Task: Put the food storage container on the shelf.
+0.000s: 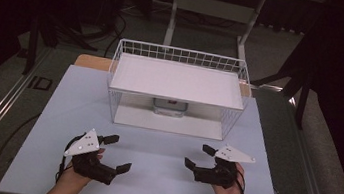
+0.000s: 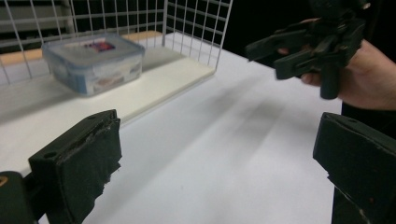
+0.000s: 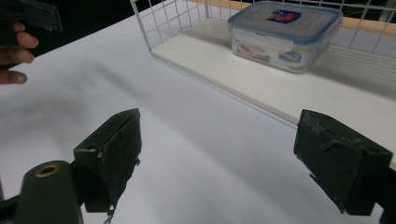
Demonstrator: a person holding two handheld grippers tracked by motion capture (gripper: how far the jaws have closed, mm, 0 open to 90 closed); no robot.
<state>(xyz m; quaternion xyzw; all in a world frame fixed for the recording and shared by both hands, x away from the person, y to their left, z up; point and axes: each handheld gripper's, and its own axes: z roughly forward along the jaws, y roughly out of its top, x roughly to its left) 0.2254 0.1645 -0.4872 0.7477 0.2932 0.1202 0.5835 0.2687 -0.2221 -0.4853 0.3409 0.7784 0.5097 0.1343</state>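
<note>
Two grippers wait on the white table [image 1: 149, 175], and both are empty. On the left side, the left gripper [image 1: 117, 153] sits in a hand with its black jaws spread wide apart. They hold nothing. A grey three-cornered plate sits on top of it.

In the middle, farther back, stands a white wire basket [image 1: 117, 77]. It looks like a little shelf, with a flat white board on top and another white board at the bottom. The wires make a grid of small squares. On the bottom board, near the back, sits the food box [image 1: 170, 107]. It is a see-through plastic box with round corners and a bluish lid with a sticker on it [image 3: 284, 35]. It looks smooth and hard.

On the right side, the right gripper [image 1: 198, 156] is also wide open and holds nothing. Its jaws have rough, worn black pads.

I think the job has not really begun. The box is untouched in the basket, well apart from both grippers. Reaching in and taking hold of it is all left to do.
</note>
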